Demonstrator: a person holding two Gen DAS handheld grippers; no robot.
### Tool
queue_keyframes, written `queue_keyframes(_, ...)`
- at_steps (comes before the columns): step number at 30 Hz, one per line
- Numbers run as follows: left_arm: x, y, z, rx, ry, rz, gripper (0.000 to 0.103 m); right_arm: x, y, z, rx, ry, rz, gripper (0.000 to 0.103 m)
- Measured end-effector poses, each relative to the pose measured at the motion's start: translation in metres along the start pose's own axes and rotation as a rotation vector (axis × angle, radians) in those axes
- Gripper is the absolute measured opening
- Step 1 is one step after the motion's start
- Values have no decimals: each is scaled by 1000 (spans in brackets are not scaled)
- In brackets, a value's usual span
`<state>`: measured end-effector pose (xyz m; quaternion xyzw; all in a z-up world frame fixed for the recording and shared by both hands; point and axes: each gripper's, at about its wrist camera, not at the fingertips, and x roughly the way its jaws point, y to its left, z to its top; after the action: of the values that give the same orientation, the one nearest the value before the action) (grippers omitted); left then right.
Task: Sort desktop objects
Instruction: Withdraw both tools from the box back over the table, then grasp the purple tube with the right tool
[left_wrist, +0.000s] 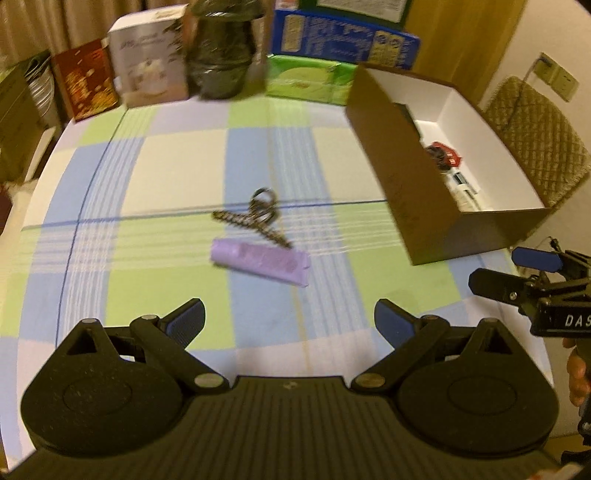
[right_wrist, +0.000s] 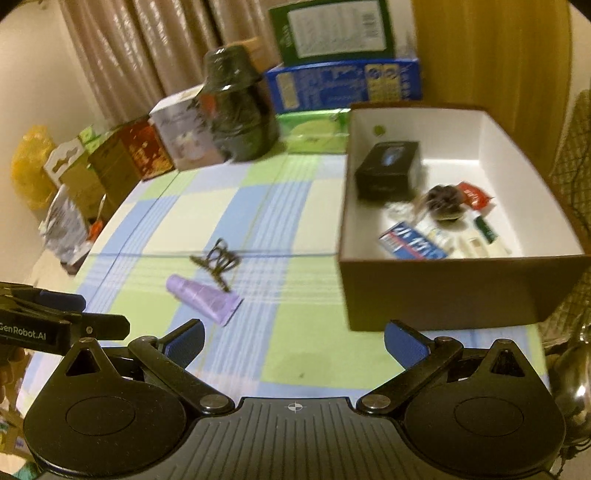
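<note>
A purple tube (left_wrist: 260, 261) (right_wrist: 203, 298) lies on the checked tablecloth, with a dark hair claw clip (left_wrist: 258, 216) (right_wrist: 218, 263) just behind it and touching it. My left gripper (left_wrist: 290, 323) hovers open a little short of the tube, nothing between its fingers. My right gripper (right_wrist: 293, 341) is open too, to the right of the tube and in front of the brown cardboard box (left_wrist: 402, 192) (right_wrist: 436, 291). The box holds several small items, among them a black case (right_wrist: 388, 170) and a blue pack (right_wrist: 412, 245).
Along the table's far edge stand a black wrapped bundle (left_wrist: 221, 51) (right_wrist: 240, 107), a white carton (left_wrist: 151, 62), a red box (left_wrist: 86, 83), a green pack (left_wrist: 310, 79) and a blue box (left_wrist: 343, 38). A padded chair (left_wrist: 539, 136) sits beyond the cardboard box.
</note>
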<state>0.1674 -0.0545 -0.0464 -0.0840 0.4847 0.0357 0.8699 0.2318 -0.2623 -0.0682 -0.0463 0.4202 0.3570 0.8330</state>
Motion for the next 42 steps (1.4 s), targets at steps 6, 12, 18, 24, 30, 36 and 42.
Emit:
queue_keyframes(6, 9, 27, -9, -67, 31, 49, 97, 23, 11, -2, -6, 31, -1, 101)
queue_keyframes(12, 28, 42, -8, -138, 53, 80, 97, 41, 8, -9, 24, 68, -33, 101)
queue_keyframes(18, 54, 46, -4, -178, 88, 93, 97, 54, -2, -6, 52, 88, -37, 101)
queue_keyframes(24, 60, 52, 0, -179, 93, 128, 97, 70, 14, -4, -30, 85, 54, 100)
queue_keyframes(30, 60, 81, -5, -221, 101, 182, 97, 95, 39, 3, -122, 68, 152, 86)
queue_keyframes(36, 59, 116, -11, -267, 99, 231, 97, 130, 64, 8, -223, 56, 239, 66)
queue_keyframes(42, 67, 143, -9, -282, 101, 259, 97, 156, 82, 12, -292, 56, 265, 60)
